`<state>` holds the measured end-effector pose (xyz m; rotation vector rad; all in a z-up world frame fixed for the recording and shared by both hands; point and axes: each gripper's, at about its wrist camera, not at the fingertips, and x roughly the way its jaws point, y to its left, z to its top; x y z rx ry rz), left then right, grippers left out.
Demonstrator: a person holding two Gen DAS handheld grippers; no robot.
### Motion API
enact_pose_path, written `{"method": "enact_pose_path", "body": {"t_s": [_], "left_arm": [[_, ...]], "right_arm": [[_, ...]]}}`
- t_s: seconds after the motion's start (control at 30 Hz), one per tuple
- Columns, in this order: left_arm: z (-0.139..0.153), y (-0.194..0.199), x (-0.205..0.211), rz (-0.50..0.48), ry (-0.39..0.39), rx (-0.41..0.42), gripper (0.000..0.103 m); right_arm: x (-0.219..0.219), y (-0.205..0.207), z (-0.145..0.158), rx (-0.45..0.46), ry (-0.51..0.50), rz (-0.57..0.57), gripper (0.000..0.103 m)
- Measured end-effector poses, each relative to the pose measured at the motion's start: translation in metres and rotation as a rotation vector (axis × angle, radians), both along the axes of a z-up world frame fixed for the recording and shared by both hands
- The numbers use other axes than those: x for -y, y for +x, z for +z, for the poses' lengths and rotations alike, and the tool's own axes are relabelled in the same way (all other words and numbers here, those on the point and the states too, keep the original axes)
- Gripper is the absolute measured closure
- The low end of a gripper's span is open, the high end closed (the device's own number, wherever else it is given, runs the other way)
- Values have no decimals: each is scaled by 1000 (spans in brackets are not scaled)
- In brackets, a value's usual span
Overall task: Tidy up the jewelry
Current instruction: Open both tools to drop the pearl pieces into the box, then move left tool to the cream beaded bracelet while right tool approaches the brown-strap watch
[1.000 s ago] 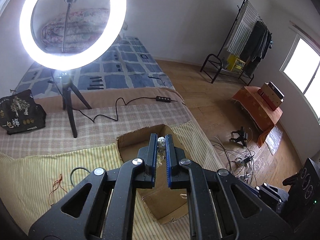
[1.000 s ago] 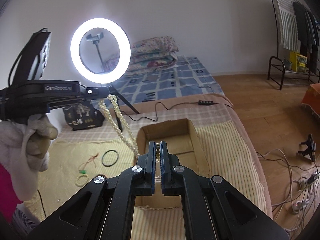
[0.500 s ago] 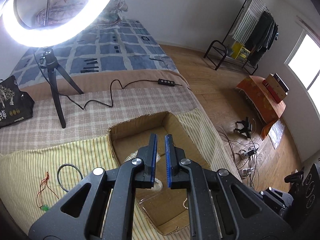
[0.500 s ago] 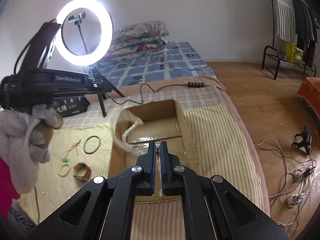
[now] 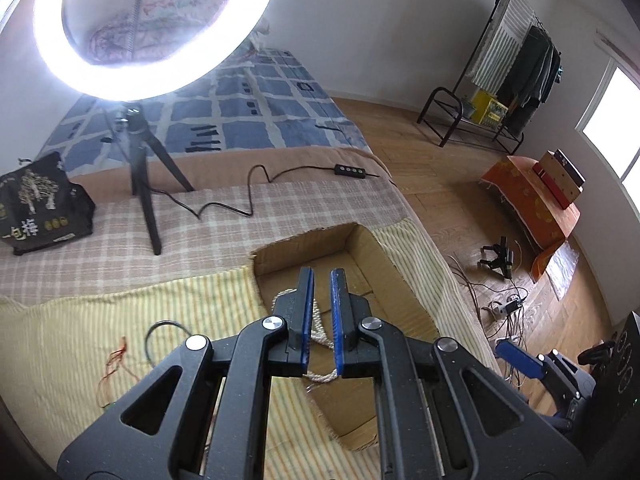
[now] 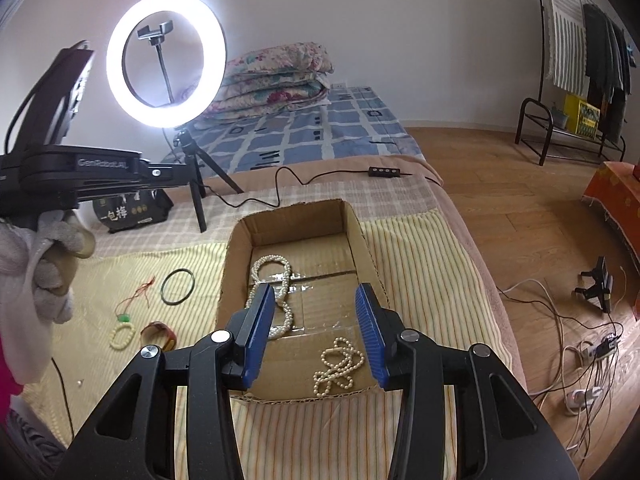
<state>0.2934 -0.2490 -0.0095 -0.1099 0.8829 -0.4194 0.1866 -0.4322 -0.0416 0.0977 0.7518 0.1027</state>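
While "GenRobot.AI" marks the left gripper (image 6: 188,174), narrowly parted, right gripper (image 6: 316,336) jaws gape wide.

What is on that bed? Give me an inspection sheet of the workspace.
Surface: yellow striped cloth over a bed.
Job's things: cardboard box holds a long pearl necklace and a short pearl strand. Outside it lie a black ring, red cord, pale bead bracelet and brown bangle.
Clutter: black bag.
Grippers: right tongs wide open, empty; left tongs narrow gap, empty.
Cables: ring light cable on the bed; tangled floor cables.
Surroundings: ring light, folded quilts, clothes rack.
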Motion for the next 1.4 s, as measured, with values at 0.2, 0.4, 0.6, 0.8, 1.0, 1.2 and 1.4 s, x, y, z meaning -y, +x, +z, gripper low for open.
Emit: {"method": "enact_pose_path", "body": {"t_s": [0.2, 0.4, 0.6, 0.8, 1.0, 1.2, 1.4], "left_arm": [[27, -23, -35, 30, 13, 52, 97], [50, -53, -81, 72, 34, 109, 96], [67, -87, -130, 114, 55, 157, 71], [73, -120, -176, 162, 91, 187, 71], [59, -143, -213, 201, 104, 159, 70], [17, -144, -245, 251, 62, 49, 70], [-34, -138, -263, 275, 20, -90, 70]], "right_arm": [[-14, -9, 15, 30, -11, 16, 61], [-39, -20, 30, 66, -38, 56, 48], [-66, -28, 38, 82, -55, 101, 47], [-98, -34, 41, 87, -82, 156, 36], [-125, -37, 32, 68, -112, 193, 31], [-148, -29, 12, 7, -90, 214, 28], [-168, -14, -19, -118, -71, 215, 28]]}}
